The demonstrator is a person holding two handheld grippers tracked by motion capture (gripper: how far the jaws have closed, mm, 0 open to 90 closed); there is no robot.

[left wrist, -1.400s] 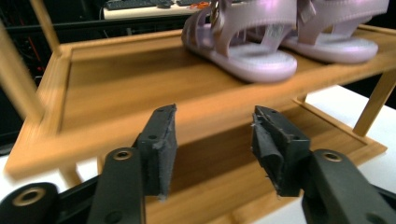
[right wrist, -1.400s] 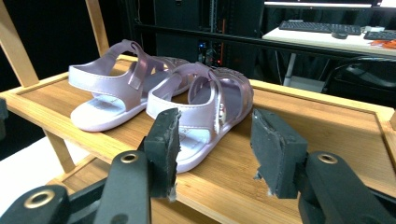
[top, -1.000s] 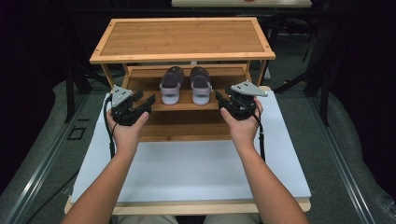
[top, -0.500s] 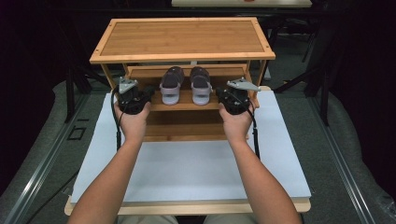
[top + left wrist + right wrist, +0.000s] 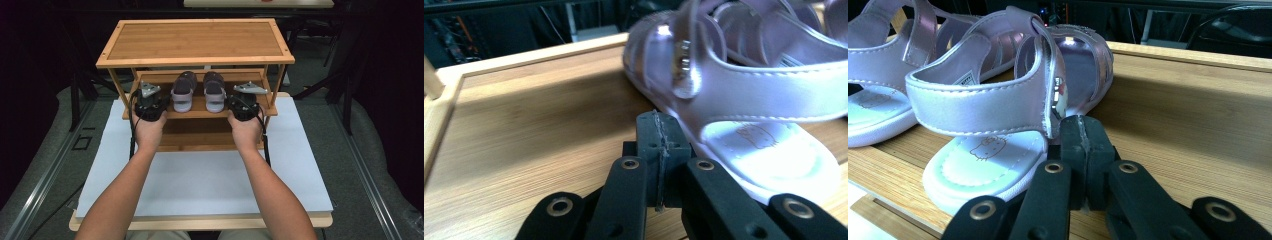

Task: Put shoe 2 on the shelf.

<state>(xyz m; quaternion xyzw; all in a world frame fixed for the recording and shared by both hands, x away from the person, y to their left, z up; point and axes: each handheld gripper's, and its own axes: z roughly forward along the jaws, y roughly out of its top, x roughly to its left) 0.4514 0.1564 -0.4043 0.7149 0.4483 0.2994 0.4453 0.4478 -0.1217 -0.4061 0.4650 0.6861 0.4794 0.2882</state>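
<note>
Overhead, a wooden rack (image 5: 195, 42) stands at the far end of a white table (image 5: 200, 185). On its middle shelf (image 5: 197, 106) two lilac sandals sit side by side, toes pointing away: the left sandal (image 5: 183, 91) and the right sandal (image 5: 214, 91). The left gripper (image 5: 149, 102) rests at the shelf's front edge just beside the left sandal, and the right gripper (image 5: 244, 102) does the same just beside the right sandal. Each is carried in a hand, with forearms coming in from the bottom edge. Both sets of jaws have just been closing, with nothing between them.

Next, the left gripper view. The left gripper (image 5: 659, 131) has its jaws clenched, pad against pad, with nothing caught in them. The tips lie low over the shelf (image 5: 534, 125), right at the heel end of the left sandal (image 5: 744, 95); whether they touch its sole I cannot tell. The heel strap and a round buckle show close up.

Then the right gripper view. The right gripper (image 5: 1083, 132) is likewise clenched on nothing. Its tips sit at the outer side of the right sandal (image 5: 993, 105), just under the end of the heel strap, and contact cannot be told. The left sandal (image 5: 883, 90) lies beyond, on the same shelf (image 5: 1188, 120).
</note>
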